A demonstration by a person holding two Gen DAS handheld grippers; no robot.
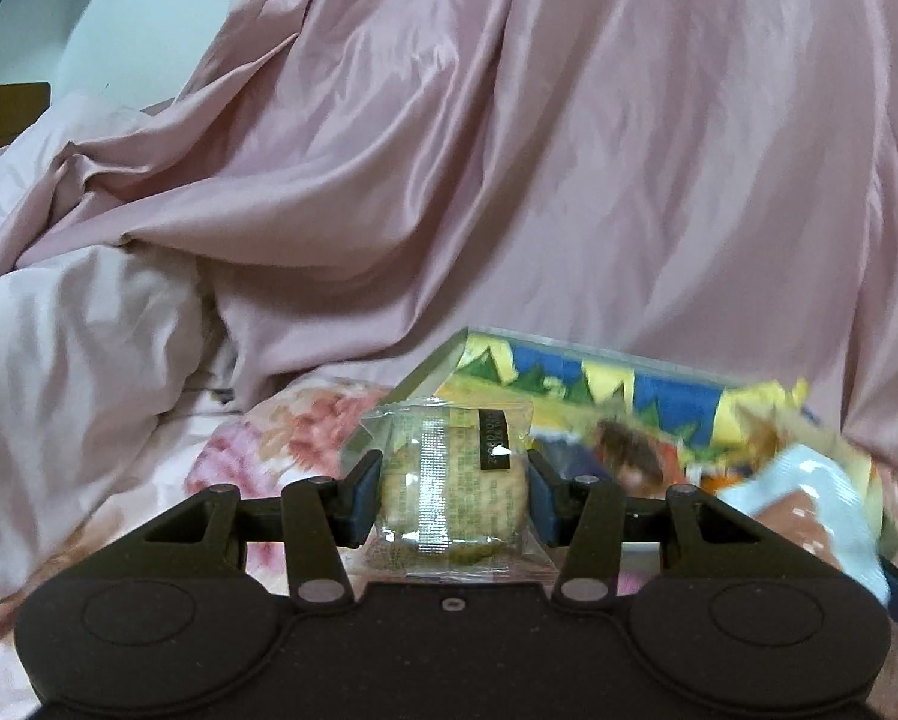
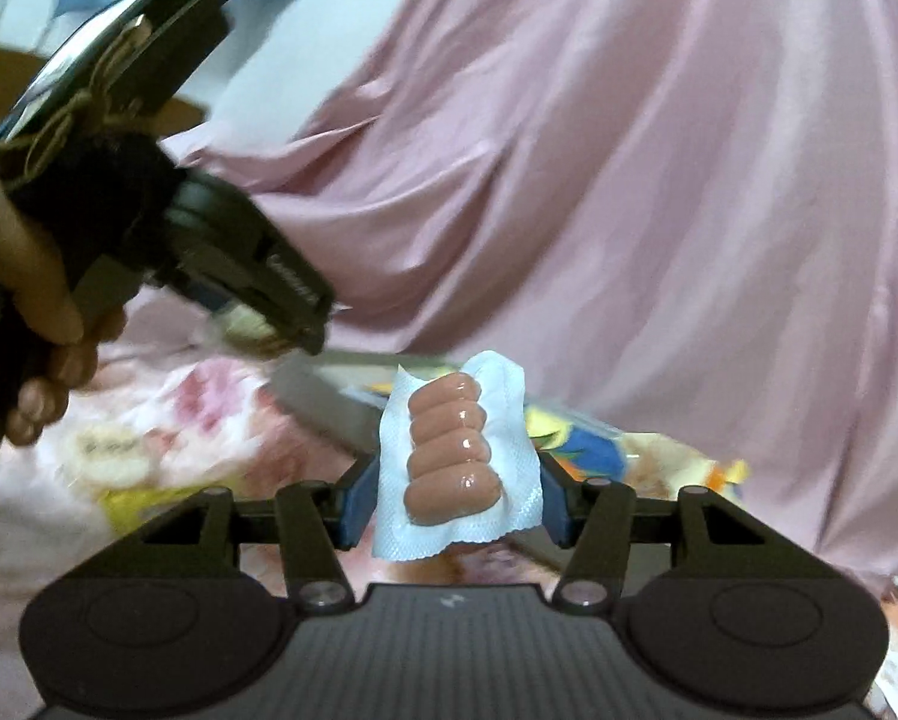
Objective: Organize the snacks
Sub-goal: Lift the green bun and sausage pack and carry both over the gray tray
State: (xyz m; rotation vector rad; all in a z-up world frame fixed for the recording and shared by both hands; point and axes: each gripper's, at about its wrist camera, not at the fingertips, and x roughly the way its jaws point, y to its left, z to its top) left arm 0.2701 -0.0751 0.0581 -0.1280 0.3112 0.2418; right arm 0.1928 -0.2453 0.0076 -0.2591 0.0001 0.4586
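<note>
We see a clear-wrapped biscuit packet clamped upright between the blue pads of the left tool, lifted above the floral bedsheet. The right tool is clamped on a pale blue packet of small sausages, also held up off the bed. Just behind both lies a colourful box, tilted, blurred at its right end. A pink quilt heaps up behind. In the right wrist view, a hand grips the left tool's handle
</note>
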